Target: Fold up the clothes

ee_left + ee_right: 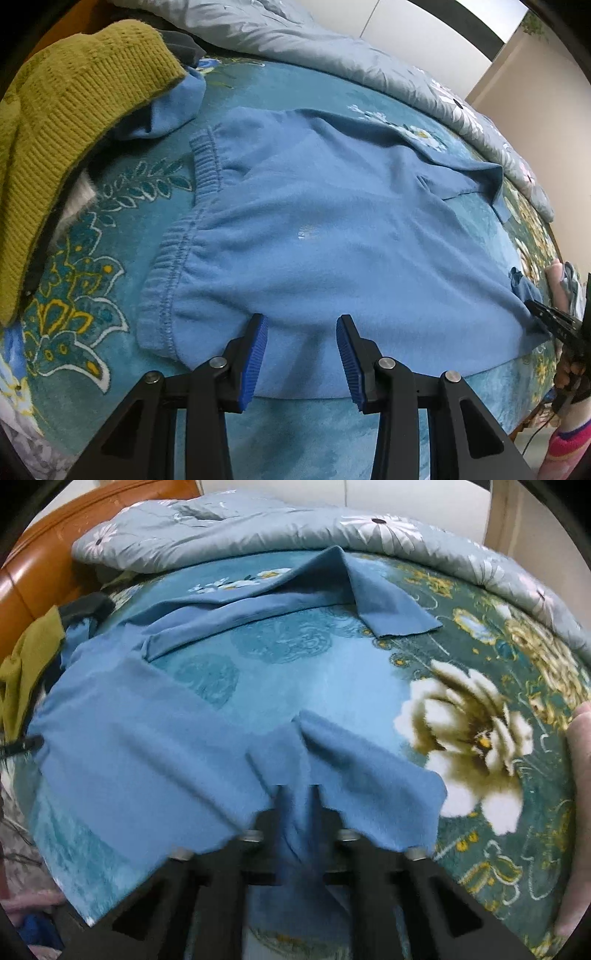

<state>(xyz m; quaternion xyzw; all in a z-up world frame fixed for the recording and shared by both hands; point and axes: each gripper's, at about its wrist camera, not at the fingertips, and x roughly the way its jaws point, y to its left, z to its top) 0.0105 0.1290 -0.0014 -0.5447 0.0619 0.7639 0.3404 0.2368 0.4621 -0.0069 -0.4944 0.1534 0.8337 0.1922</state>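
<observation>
step: looks like the early part of folding the blue pants (pixel 332 229). They're laid out on the bed (pixel 92 258) and one end is being picked up, so my guess is a fold in half is starting

pants: spread flat on the floral bed cover, waistband (pixel 173 258) at about 9 o'clock in the left view, legs running off toward 3. In the right view the far leg (pixel 369 602) runs across near 12, its end a bit rumpled

left gripper (pixel 301 354): jaws wide open, blue pads either side of the near pants edge at 6 o'clock, just over the cloth and holding nothing

right gripper (pixel 295 805): jaws closed on a bunch of the near pant leg. Fabric is pinched between them and drapes over the fingers, though the view is blurry. From the left view it sits out at 3 o'clock on the leg end

other stuff: green sweater (pixel 74 129) piled at 10 o'clock with more clothes under it, grey quilt (pixel 369 55) along the far side at 12, well clear of the pants

next move, my take: left jaws need to close on the near edge by the waistband so both ends are held, then carry the leg end over toward the waistband

watch out: the far leg isn't held by anything, so it'll probably drag or stay crooked and need straightening
</observation>
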